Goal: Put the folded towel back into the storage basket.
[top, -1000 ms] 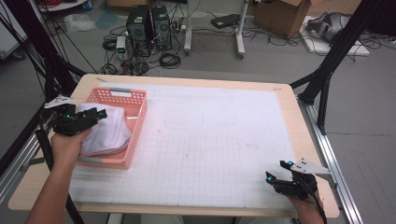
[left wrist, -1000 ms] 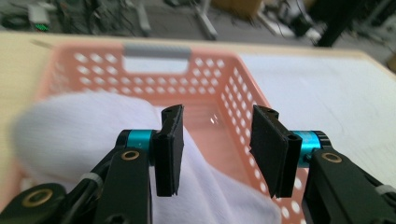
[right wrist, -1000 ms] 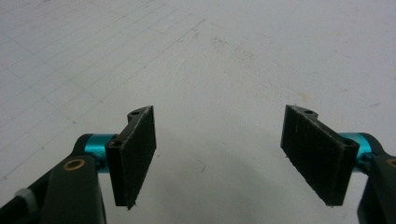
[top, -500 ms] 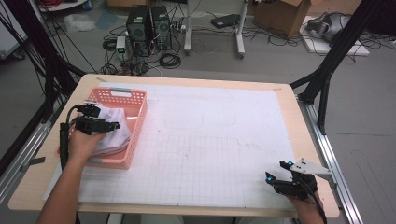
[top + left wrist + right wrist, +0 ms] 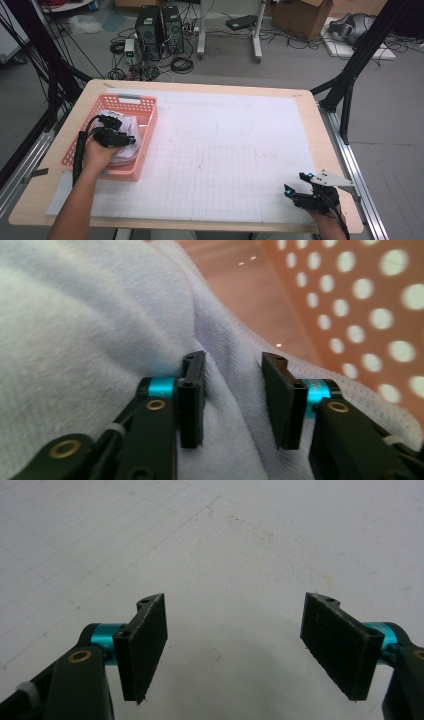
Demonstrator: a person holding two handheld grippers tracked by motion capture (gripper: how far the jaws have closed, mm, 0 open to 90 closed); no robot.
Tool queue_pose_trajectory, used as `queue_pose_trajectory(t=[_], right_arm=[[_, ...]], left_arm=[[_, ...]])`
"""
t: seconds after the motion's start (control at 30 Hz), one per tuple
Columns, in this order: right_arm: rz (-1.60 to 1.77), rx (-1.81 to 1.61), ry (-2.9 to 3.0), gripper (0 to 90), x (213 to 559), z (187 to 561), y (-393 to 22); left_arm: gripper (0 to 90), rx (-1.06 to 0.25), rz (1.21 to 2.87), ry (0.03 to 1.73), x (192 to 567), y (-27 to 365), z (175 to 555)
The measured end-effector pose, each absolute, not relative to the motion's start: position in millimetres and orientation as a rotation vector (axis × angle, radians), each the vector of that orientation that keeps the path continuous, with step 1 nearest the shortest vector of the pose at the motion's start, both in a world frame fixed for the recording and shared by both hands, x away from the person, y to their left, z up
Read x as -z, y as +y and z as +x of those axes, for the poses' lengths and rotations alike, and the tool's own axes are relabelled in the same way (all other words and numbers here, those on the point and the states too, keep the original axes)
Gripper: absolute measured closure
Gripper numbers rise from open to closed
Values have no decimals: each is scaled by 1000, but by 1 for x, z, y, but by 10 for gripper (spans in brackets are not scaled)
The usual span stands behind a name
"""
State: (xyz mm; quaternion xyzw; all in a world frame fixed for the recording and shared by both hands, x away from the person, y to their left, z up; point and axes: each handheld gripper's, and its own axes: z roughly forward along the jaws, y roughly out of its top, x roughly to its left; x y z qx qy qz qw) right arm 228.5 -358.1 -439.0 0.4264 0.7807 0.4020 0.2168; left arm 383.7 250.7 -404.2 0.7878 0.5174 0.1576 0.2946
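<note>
Nearest the person, the right gripper (image 5: pixel 311 194) sits low at the near right corner of the counter (image 5: pixel 240 160), well apart from the work. Its jaws stand wide apart over the bare white gridded mat (image 5: pixel 250 545) with nothing between them, which reads as a hand parked out of the way until it is needed.

Farther in on the left, the left gripper (image 5: pixel 114 135) reaches over the near wall of the pink perforated basket (image 5: pixel 145 137), where a white towel (image 5: pixel 122 150) lies bundled. In the left gripper view the jaws are partly parted, both pads pressed down onto the towel (image 5: pixel 90 330) so that a raised fold with a stitched hem runs up between them. They have not closed on it; the gap between pad and fold shows on both sides. That placement looks deliberate: a ridge of cloth gives the pads something to pinch, whereas flat terry would slip away. The left gripper (image 5: pixel 233 400) also stands beside the dotted basket wall (image 5: pixel 360 300), so the hem edge is probably the easiest part to lift free.

Beyond the basket the mat stretches open toward the far edge, likely the place where the towel would be laid out.
</note>
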Motion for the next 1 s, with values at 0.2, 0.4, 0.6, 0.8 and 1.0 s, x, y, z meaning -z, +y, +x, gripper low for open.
queue_pose_trajectory(t=[0.2,0.4,0.6,0.8,1.0], right_arm=[[1172,-1110,2168,262,440,229,-357],[1179,-1110,2166,262,440,229,-359],[1178,-1111,2167,263,440,229,-358],[1177,-1111,2170,262,440,229,-358],[1185,-1109,2169,263,441,229,-359]], left_arm=[[663,-221,2007,1238,401,256,382],[444,-289,1834,1269,388,270,377],[510,-513,1831,1423,384,287,372],[510,-586,1898,1577,397,287,381],[490,-621,1956,1612,403,283,385]])
